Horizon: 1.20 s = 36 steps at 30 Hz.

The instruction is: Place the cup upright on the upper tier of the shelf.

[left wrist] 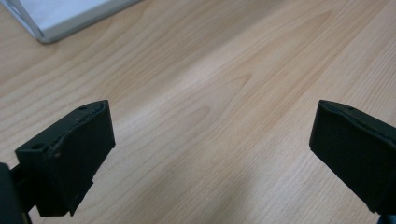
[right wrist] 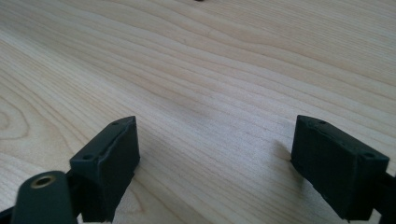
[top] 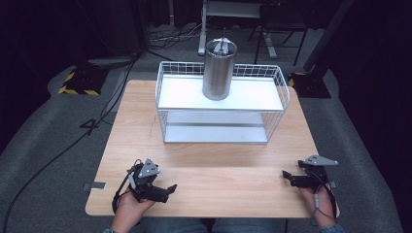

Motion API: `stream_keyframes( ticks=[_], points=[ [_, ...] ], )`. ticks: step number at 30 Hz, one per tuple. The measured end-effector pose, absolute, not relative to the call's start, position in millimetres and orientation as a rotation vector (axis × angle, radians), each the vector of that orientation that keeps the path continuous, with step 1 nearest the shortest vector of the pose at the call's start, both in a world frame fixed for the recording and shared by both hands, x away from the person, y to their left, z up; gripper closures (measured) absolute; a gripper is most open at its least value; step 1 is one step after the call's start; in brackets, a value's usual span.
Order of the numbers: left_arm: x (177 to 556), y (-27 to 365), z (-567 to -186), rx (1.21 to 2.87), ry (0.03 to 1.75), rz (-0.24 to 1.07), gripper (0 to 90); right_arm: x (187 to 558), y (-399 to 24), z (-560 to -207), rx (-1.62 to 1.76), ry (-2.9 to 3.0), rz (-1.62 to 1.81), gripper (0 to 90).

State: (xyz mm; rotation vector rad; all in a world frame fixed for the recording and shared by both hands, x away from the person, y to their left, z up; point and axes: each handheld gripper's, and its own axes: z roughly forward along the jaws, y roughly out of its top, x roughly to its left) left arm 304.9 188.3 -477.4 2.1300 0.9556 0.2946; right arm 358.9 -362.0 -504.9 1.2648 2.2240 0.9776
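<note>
A steel cylinder cup (top: 219,71) stands upright on the top shelf of a white wire rack (top: 221,103) at the back of the wooden table (top: 204,170); something metallic sticks up inside it. My left gripper (top: 167,191) rests near the front left edge, held by a hand, jaws wide apart with bare wood between them (left wrist: 212,140). My right gripper (top: 286,177) sits near the front right edge, also open over bare wood (right wrist: 215,154). Both grippers are well short of the rack.
The rack's lower shelf (top: 216,133) is bare; its corner (left wrist: 56,18) shows in the left gripper view. Dark floor with cables (top: 63,150) and stand feet (top: 80,82) surrounds the table.
</note>
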Motion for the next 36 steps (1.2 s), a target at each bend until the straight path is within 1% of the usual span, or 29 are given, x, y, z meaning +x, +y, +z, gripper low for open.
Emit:
stream_keyframes(
  ticks=[4, 11, 18, 22, 26, 36],
  points=[
    [305.6, 185.0, -482.9, 2.196, 0.956, 0.304, 0.8, 358.9, -362.0, -504.9, 1.265, 2.224, 0.977, 15.5],
    [307.5, 183.4, -489.0, 2.228, 0.979, 0.288, 0.9, 358.9, -362.0, -504.9, 1.265, 2.224, 0.978, 15.5],
    [311.8, 182.4, -496.8, 2.282, 1.055, 0.257, 1.0, 358.8, -361.9, -504.9, 1.264, 2.224, 0.977, 15.6],
    [310.7, 180.8, -500.5, 2.300, 1.027, 0.317, 0.0, 358.8, -361.9, -504.9, 1.264, 2.224, 0.977, 15.6],
    [307.9, 183.9, -506.6, 2.234, 0.991, 0.349, 0.0, 358.6, -361.8, -504.9, 1.261, 2.225, 0.978, 15.7],
    [307.6, 185.6, -506.2, 2.238, 0.993, 0.348, 0.2, 358.4, -361.6, -504.9, 1.258, 2.225, 0.977, 15.9]
  ],
)
